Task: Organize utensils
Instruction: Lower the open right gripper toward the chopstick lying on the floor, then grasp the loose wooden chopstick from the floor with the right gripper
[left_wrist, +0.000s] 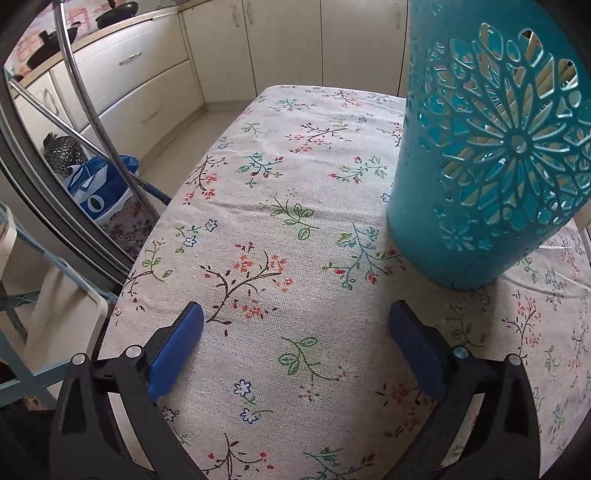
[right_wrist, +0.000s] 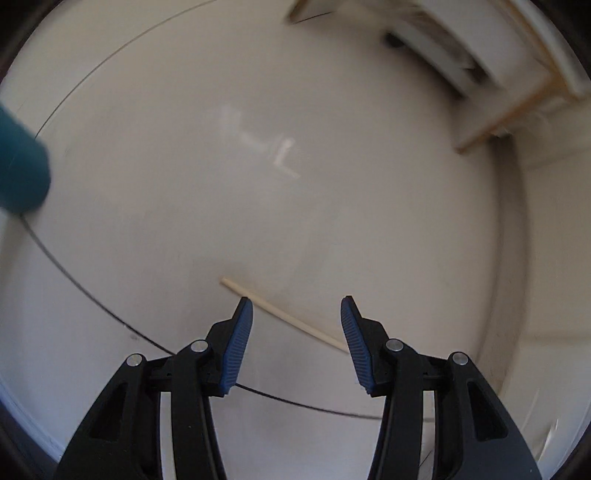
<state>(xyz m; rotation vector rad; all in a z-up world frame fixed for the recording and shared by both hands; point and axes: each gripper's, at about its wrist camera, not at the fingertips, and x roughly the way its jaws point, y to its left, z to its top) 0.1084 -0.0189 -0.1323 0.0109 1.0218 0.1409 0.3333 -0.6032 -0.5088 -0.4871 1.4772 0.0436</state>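
each hand-held gripper (left_wrist: 295, 314) (right_wrist: 296, 306): black linkage arms, silver screws, ribbed blue pads (right_wrist: 236, 350).

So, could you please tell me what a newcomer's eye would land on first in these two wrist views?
First the tall teal plastic utensil holder with flower-shaped cut-outs, standing on the floral tablecloth at the right of the left wrist view, pale sticks showing through its openings. Below it the left gripper gapes wide, with nothing between its blue pads. In the right wrist view, a single pale wooden chopstick lies across the open right gripper.

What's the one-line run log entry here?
left gripper: open, empty | holder: upright on table | right gripper: open over chopstick
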